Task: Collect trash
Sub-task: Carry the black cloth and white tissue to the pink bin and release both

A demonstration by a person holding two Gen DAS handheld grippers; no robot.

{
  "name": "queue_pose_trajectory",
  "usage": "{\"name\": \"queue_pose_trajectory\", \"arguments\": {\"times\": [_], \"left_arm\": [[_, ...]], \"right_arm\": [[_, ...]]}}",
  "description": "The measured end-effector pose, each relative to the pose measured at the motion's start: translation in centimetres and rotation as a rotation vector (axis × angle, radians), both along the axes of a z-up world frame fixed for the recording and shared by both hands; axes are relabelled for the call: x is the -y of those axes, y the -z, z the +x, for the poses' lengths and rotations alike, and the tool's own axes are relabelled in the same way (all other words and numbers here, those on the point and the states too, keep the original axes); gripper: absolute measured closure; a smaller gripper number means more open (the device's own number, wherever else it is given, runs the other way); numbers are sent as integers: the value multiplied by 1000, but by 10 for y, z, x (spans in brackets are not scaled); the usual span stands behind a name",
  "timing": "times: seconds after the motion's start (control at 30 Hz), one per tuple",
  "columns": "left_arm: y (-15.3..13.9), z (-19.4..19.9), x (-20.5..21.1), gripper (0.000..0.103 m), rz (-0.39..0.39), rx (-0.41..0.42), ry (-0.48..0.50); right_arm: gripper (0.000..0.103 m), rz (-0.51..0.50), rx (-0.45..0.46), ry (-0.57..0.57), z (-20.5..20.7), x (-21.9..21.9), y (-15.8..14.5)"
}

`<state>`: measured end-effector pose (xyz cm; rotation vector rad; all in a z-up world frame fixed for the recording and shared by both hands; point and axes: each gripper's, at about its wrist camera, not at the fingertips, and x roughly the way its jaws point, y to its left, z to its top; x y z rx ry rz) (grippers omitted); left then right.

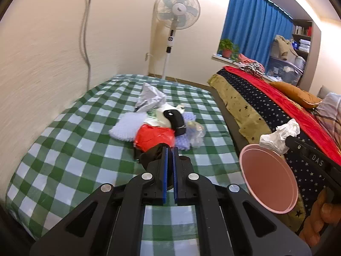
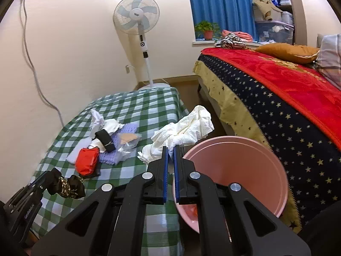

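My left gripper [image 1: 169,149] is shut on a black, gold-patterned scrap [image 1: 149,155], held just above the green checked table [image 1: 64,149]; in the right wrist view this scrap [image 2: 66,184] hangs at the lower left. My right gripper [image 2: 170,149] is shut on a crumpled white tissue [image 2: 181,134], beside the rim of the pink bin [image 2: 234,166]. From the left wrist view the tissue [image 1: 279,137] hangs over the far rim of the bin [image 1: 268,177]. On the table lies a pile: a red wrapper [image 1: 154,137], a black object [image 1: 175,120], crumpled white paper [image 1: 151,98] and a clear plastic bag [image 1: 197,133].
A lilac knitted cloth [image 1: 125,128] lies under the pile. A bed with a red blanket [image 2: 287,81] and starred cover runs along the right, with a narrow gap to the table. A standing fan [image 2: 138,17] is at the far wall. A hand [image 1: 319,215] holds the right gripper.
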<state>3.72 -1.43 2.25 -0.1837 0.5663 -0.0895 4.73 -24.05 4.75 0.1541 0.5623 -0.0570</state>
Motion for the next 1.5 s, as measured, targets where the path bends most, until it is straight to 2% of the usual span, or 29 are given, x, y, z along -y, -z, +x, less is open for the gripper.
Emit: {"name": "queue_pose_trajectory", "arguments": {"times": [0.77,1.0,1.5], "left_arm": [[-17,21,92,99,-13,33,274],[-11,33,122,99,-10,24,352],[5,66,165,99,-92,-28,507]], "right_arm": [[98,-77,-8,221,-10,79,-42],[98,-78,-31,270,-6,93,-33],[98,-56,-55,298,2,103,-21]]}}
